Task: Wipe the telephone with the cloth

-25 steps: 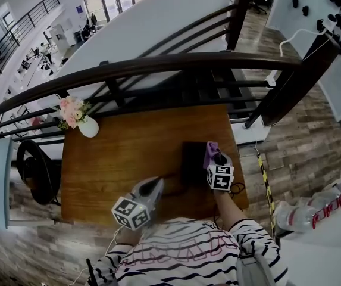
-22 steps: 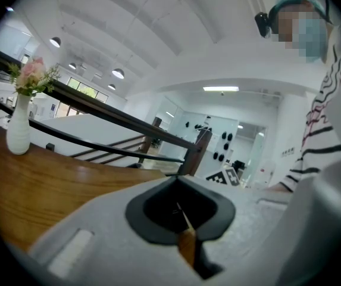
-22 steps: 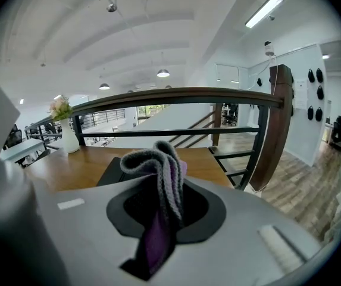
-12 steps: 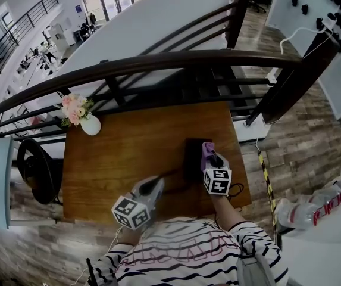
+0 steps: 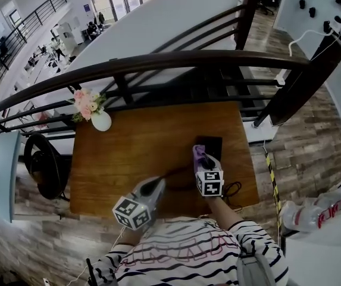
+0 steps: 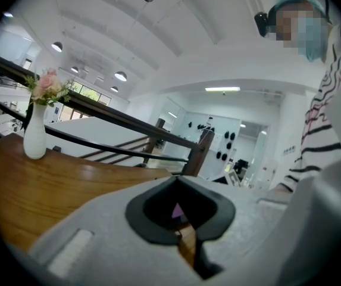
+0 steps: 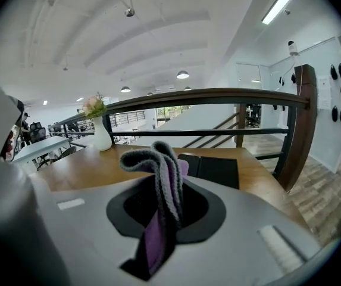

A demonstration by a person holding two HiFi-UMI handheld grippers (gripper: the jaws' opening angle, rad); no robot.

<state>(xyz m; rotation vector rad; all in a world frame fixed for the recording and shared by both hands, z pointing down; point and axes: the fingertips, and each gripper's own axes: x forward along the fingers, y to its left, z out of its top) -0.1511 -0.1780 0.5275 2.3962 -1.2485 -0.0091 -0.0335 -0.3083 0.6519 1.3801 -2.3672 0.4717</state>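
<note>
At the far left corner of the wooden tabletop (image 5: 140,139), a white vase (image 5: 102,123) with pink flowers (image 5: 87,103) is seen standing upright, close to the dark railing (image 5: 158,64) that runs behind the tabletop. Well to the right of the vase, near the front edge, the left tool (image 5: 157,185) is held low over bare wood. In the left gripper view its jaws are seen brought together at the tips, with nothing held between them; only a sliver of purple is glimpsed through the opening behind the tips.

Just to the right, the right tool (image 5: 202,159) is held out from a striped sleeve (image 5: 247,237). Its jaws are clamped on the cloth (image 7: 161,171), a purple and grey one that is folded and pinched in the middle, its loop standing above the jaws and its ends hanging below.

The telephone (image 5: 213,145), flat and black, is lying on the right part of the tabletop, well apart from the vase. In the head view the cloth is seen against the telephone's left edge; whether it is pressed onto it cannot be told. In the right gripper view the telephone is seen just beyond the jaws, slightly to the right. A dark cable (image 5: 234,189) is coiled near the front right corner.
</note>
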